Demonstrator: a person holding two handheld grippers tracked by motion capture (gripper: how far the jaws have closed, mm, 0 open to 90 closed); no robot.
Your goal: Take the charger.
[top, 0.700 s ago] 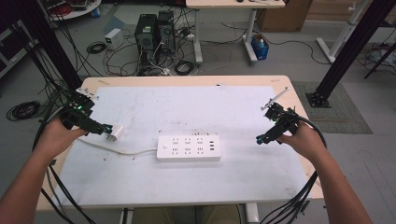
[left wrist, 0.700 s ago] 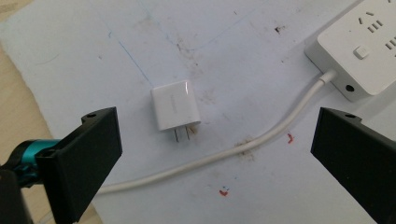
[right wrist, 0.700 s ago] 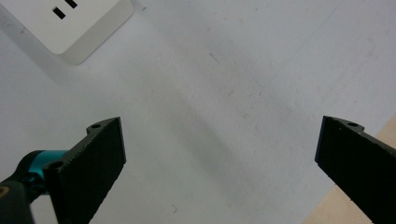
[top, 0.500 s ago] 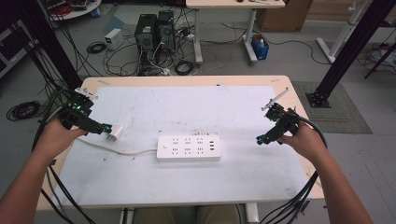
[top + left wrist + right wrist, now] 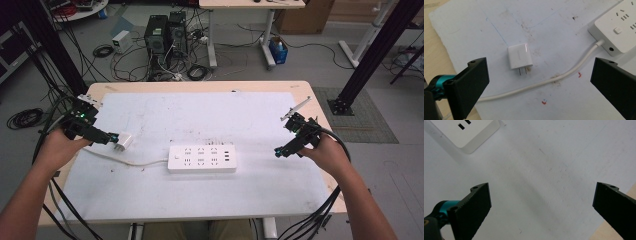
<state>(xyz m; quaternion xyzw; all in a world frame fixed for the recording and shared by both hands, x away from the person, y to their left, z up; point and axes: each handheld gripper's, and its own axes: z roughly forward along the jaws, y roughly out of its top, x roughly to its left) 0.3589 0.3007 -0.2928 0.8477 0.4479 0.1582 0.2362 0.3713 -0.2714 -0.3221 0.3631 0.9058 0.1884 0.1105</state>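
Right now the small white charger plug point(image 5: 519, 56) lies flat on the white table cover point(image 5: 210, 115), over on the left side of the table, and the left gripper point(image 5: 111, 136) sits just beside it, its tips pointing at it from the left. In the high view the plug point(image 5: 123, 141) seems almost at the gripper's tips, though I cannot tell from there whether they touch. From the left gripper view it is plainer: the plug lies ahead of the two black jaws, between their lines and nearer the left one, with bare cover showing around it. Its two metal prongs point back toward the gripper. The jaws stand wide apart and hold nothing.

A white cable point(image 5: 564, 75) runs across the cover between the plug and the jaws, curving up to the end of the white power strip point(image 5: 202, 158). The strip lies near the middle of the table, to the right of the plug and apart from it, with its sockets facing up.

The right gripper point(image 5: 280, 151) is well off on the right side of the table, far from the plug, in the person's right hand point(image 5: 327, 152). Its jaws are also spread wide with nothing between them, over bare cover; a corner of the power strip point(image 5: 471, 132) shows beyond them in the right gripper view.
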